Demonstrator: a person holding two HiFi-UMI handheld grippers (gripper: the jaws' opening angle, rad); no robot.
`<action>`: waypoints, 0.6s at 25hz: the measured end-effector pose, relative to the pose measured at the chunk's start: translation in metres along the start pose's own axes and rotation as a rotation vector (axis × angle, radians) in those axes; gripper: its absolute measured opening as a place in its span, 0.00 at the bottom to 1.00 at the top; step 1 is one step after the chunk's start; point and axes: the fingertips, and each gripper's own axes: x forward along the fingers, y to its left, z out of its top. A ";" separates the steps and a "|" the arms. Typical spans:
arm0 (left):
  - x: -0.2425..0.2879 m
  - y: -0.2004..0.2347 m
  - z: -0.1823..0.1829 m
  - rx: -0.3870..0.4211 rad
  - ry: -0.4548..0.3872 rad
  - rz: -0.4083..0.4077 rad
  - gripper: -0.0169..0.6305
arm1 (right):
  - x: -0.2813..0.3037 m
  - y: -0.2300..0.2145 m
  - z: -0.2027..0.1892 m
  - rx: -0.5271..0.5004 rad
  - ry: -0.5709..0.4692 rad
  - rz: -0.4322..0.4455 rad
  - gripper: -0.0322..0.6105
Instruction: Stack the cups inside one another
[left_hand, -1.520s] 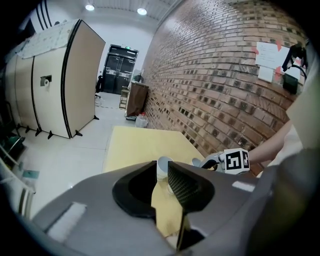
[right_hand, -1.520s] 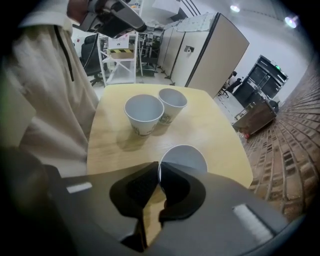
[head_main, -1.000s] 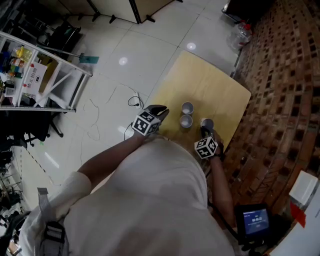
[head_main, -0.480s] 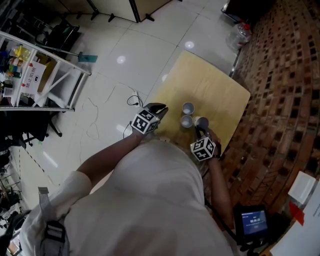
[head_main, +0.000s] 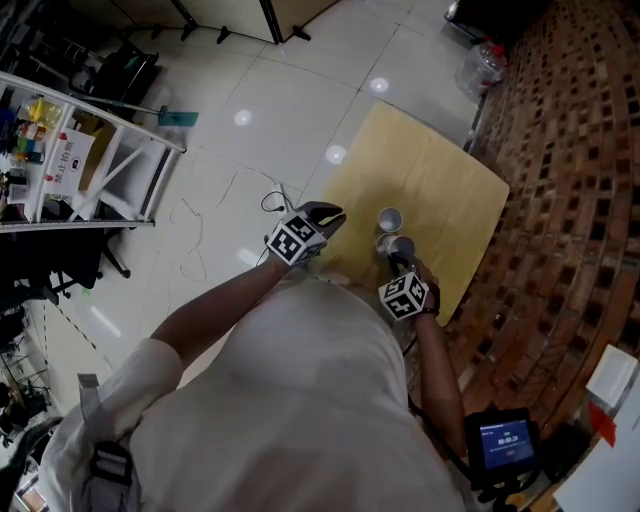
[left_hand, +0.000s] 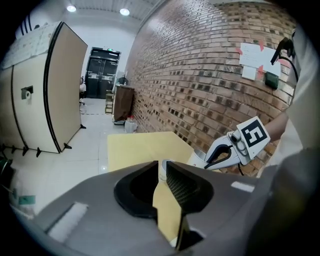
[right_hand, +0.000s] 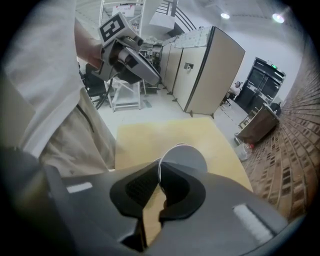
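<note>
Head view: one pale, round, open-topped cup (head_main: 389, 219) stood on the tan surface (head_main: 430, 165); a second cup (head_main: 401, 246) was just beside it.
Left gripper view: left hand-held gripper (left_hand: 161, 169) slightly spread, empty.
Right gripper view: right hand-held gripper (right_hand: 159, 176) pinched the second cup's thin rim.

The table (head_main: 440, 180) is pale, matt wood. The cups (head_main: 389, 219) look smooth and grey. The tiled floor (head_main: 280, 110) is glossy; the wall (head_main: 570, 150) is rough brick.

The tabletop (head_main: 440, 180) is coloured pale yellow, the cups (head_main: 389, 219) white. The left tongs (head_main: 322, 214) and right tongs (head_main: 398, 258) are marked with black-and-white squares. The wall (head_main: 570, 200) is patterned in red-brown brick.
</note>
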 end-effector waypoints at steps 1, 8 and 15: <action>-0.001 0.001 0.000 0.003 0.000 -0.005 0.14 | 0.003 0.002 0.000 0.004 0.009 0.004 0.08; -0.002 0.011 0.001 -0.001 -0.002 -0.018 0.13 | 0.026 0.010 -0.009 0.028 0.073 0.027 0.08; -0.005 0.017 -0.009 -0.024 0.010 -0.009 0.13 | 0.041 0.012 -0.018 0.043 0.101 0.039 0.08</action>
